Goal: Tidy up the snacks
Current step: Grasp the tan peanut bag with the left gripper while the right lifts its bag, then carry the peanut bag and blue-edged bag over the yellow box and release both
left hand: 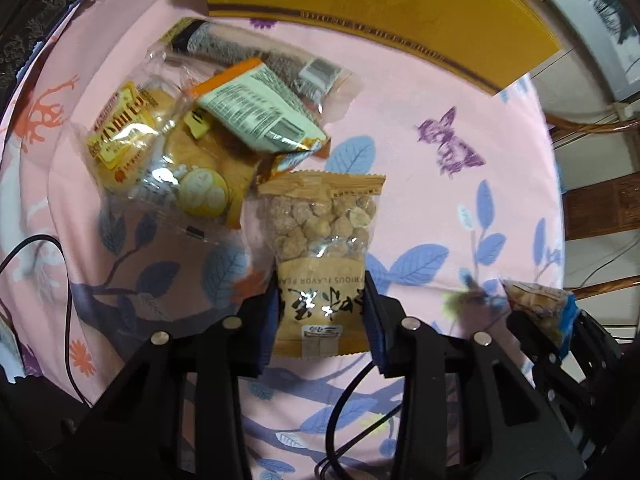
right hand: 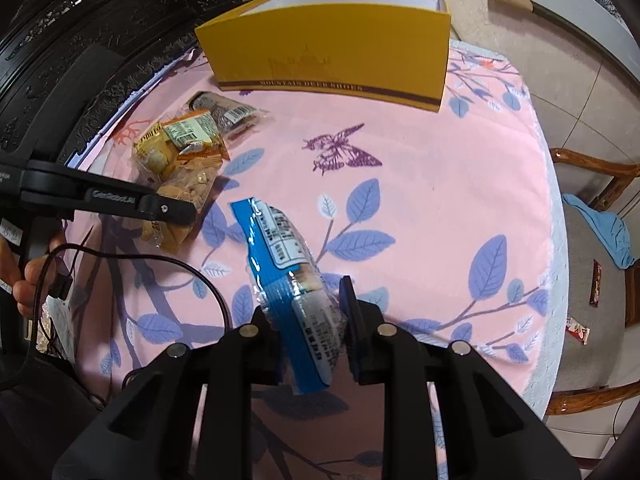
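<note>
Above the pink cloth [right hand: 440,184], left claw [left hand: 324,312] pinches a peanut packet [left hand: 320,248], right claw [right hand: 310,332] pinches a blue packet [right hand: 288,272].

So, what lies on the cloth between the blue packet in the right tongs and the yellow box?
Nothing: in the right wrist view, only bare pink printed tablecloth separates the blue plastic snack packet from the yellow cardboard box.

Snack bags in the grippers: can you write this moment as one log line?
left gripper: shut on peanut bag | right gripper: shut on blue packet | yellow box: open, behind | snack pile: waiting
</note>
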`<state>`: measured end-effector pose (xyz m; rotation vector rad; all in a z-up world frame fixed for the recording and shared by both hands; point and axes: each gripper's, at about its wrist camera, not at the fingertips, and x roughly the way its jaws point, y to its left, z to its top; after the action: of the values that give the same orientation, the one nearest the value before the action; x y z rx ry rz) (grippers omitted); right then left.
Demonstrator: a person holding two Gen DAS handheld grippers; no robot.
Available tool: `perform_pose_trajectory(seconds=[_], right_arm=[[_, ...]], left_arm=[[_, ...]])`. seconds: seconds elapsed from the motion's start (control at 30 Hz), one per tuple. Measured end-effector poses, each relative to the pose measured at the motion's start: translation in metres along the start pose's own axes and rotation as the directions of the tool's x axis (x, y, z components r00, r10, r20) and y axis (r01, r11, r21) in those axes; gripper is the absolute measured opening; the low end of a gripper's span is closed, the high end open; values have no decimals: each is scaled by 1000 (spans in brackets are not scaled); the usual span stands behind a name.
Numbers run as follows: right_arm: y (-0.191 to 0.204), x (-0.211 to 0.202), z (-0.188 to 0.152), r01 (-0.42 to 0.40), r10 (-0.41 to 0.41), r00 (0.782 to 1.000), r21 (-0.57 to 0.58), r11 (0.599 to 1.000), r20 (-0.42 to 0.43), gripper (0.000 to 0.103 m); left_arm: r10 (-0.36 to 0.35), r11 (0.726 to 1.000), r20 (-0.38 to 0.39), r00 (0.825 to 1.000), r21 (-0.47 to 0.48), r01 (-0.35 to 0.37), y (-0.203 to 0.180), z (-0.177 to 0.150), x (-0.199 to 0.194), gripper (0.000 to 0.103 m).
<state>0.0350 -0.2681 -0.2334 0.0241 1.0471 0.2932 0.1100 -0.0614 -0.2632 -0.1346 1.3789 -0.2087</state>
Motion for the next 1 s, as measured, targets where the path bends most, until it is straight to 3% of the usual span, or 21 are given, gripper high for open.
perform_pose_trajectory(seconds=[0.2,0.43,0.7,1.0], right_arm=[[5,-12,15,3,-3,999,-11,1000,42,24],[12,-39,48,-14,17,991,-21,1000,133,24],[11,-79,104,-50,51,956,-12,999,289,24],[-2,-106,188,-29,13,881,27,999,473,24]], left_arm=[[-59,997,134,989,50,53,10,-2,-43,38],[-79,993,299,951,111,47,4,15,-93,38],[-112,988,467,877,150,46,3,43,-155,38],[-142,982,611,779,188,32,-10,113,-205,38]])
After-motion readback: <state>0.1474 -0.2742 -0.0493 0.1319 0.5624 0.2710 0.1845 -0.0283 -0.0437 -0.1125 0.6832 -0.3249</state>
